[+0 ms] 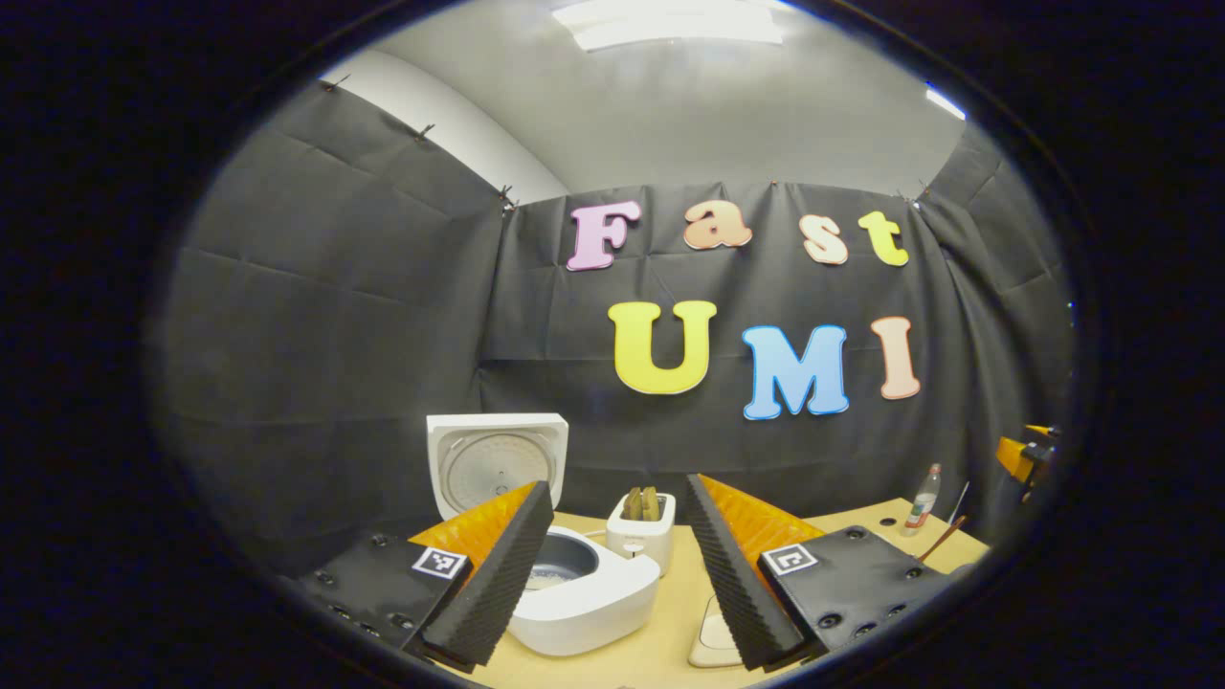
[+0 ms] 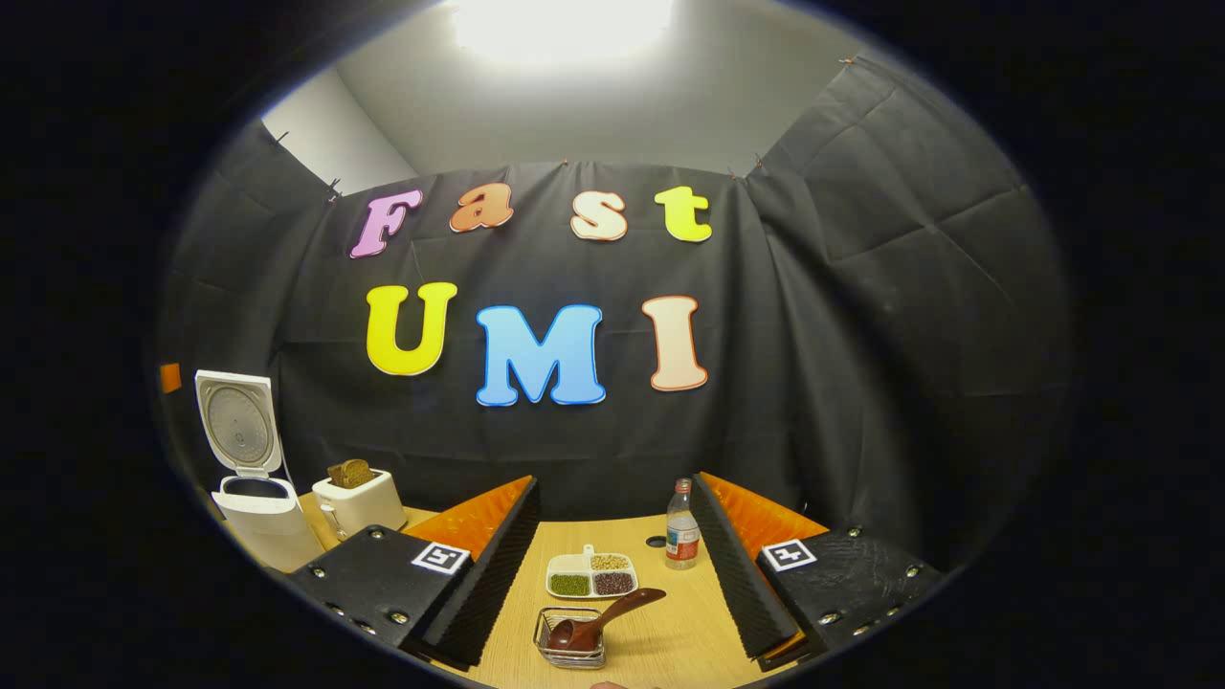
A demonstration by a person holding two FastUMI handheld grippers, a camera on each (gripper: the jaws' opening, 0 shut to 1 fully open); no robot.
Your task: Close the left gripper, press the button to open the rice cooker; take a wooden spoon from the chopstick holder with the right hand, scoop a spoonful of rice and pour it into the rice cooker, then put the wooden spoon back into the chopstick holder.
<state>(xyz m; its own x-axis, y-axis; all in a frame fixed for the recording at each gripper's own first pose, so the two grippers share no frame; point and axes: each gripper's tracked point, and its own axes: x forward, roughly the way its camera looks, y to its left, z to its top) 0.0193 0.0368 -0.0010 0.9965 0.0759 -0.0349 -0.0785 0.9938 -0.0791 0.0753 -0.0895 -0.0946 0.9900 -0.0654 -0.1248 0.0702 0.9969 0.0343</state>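
Note:
The white rice cooker (image 1: 586,595) stands open on the table, its lid (image 1: 496,464) raised upright; my left gripper (image 1: 617,486) is open just in front of it and holds nothing. From the right gripper view the cooker (image 2: 256,507) is far to the left. A dark wooden spoon (image 2: 605,617) rests bowl-down in a small wire holder (image 2: 571,651), its handle slanting up to the right. My right gripper (image 2: 614,480) is open, above and short of the spoon, touching nothing. A white divided dish (image 2: 591,574) of grains lies just beyond the holder.
A white toaster (image 1: 641,528) with bread slices stands behind the cooker, also the toaster (image 2: 359,502) beside it. A small bottle (image 2: 681,528) stands right of the dish, close to the right finger. A white dish edge (image 1: 713,639) lies by my left gripper's right finger. Black cloth walls the table.

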